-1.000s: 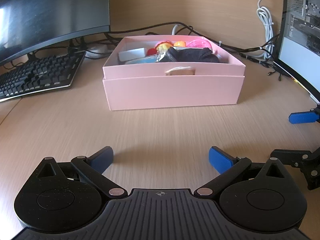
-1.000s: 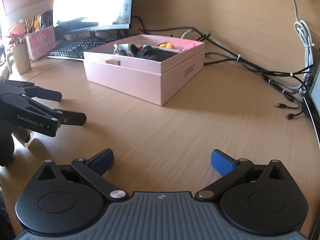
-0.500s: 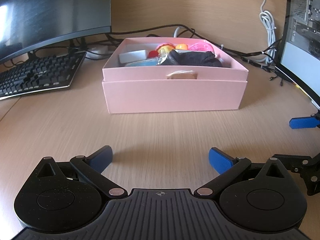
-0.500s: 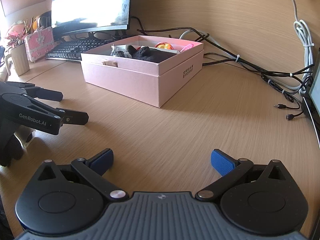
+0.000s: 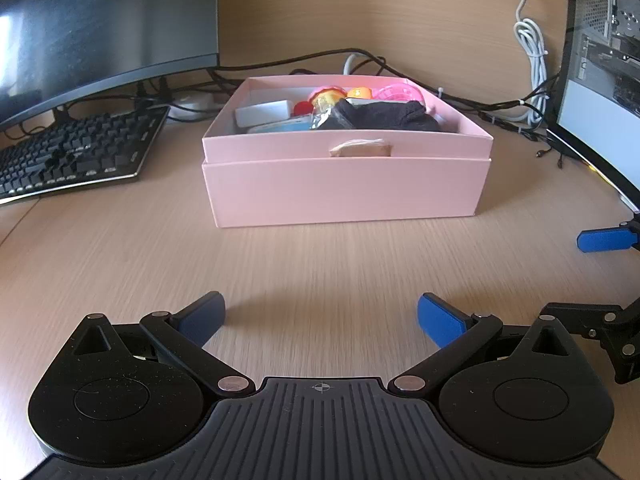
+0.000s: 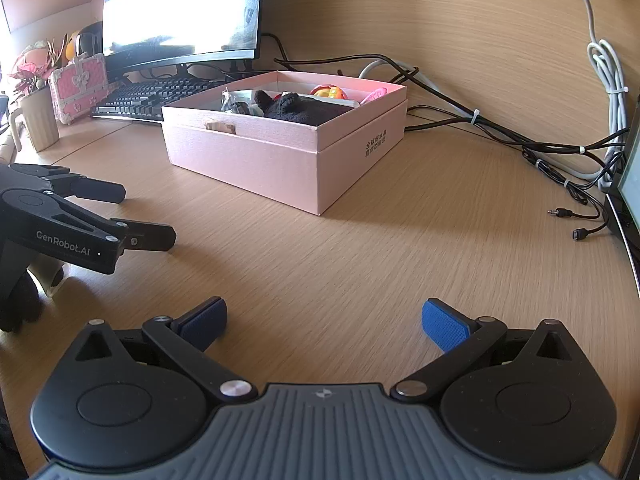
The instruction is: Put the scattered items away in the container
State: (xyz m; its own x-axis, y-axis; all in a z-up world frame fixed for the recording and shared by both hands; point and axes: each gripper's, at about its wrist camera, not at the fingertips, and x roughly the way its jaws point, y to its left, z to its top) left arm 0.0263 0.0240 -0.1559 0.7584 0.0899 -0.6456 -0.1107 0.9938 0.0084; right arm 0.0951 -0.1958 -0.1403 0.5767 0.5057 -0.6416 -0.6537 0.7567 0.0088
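Left tool point(image 5: 320, 318) and right tool point(image 6: 324, 320) low over bench point(image 5: 320, 264), fingers apart, empty; pink box point(image 5: 346, 192) upper centre.

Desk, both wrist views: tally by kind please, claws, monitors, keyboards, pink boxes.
Claws: 2, left claw and right claw
Monitors: 2, and
Keyboards: 1
Pink boxes: 2, storage box and small trunk
Total: 7

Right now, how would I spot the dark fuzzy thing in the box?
Find the pink box in front of the monitor. Its front right part holds a black cloth, soft and crumpled, the only dark thing among bright toys.
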